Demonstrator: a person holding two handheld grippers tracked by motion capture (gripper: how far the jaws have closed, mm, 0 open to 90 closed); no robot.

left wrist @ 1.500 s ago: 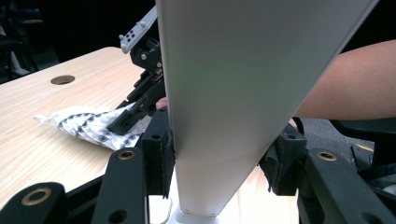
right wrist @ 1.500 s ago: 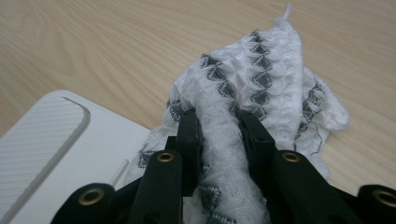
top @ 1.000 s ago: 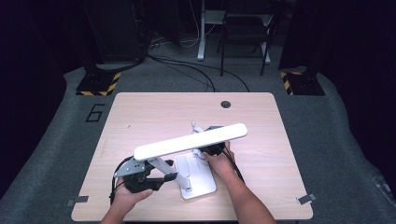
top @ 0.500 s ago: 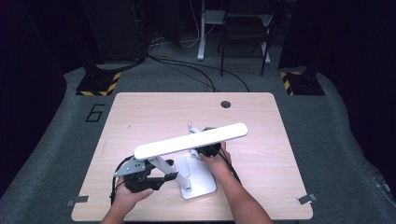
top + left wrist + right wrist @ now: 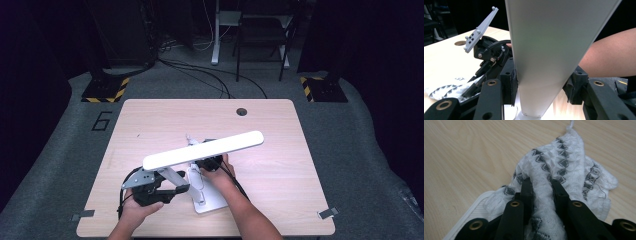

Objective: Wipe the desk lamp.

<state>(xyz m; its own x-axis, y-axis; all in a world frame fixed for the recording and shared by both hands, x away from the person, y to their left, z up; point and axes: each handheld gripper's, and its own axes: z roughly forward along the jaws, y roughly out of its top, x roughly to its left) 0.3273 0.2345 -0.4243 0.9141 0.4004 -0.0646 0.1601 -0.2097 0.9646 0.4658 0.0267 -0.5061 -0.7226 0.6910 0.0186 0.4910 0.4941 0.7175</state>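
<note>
Surface: wooden counter (image 5: 280, 150) with a round cable hole (image 5: 242, 111) near its far edge.
Desk lamp: white lamp (image 5: 202, 151) standing near the person's edge of the counter, its long flat head slanting from lower left to upper right above the base (image 5: 212, 200).
Left claw (image 5: 177, 188): held in the left hand at the lamp's left side; in the left gripper view (image 5: 540, 87) its jaws stand partly apart with both pads pressed against the lamp's white arm (image 5: 541, 50), clamping it.
Right claw (image 5: 209, 164): under the lamp head, just beyond the base. In the right gripper view (image 5: 542, 187) the jaws are drawn close together and pinch a fold of cloth.
Cloth: white knitted cloth with grey zigzag pattern (image 5: 564, 167), bunched on the counter, one edge lying on a corner of the white ribbed lamp base (image 5: 476, 210); a loose thread trails at its far tip. It is also seen in the left gripper view (image 5: 444, 88), flat on the counter beside the right claw.
Contact: cloth gripped by right claw; lamp arm gripped by left claw.
</note>
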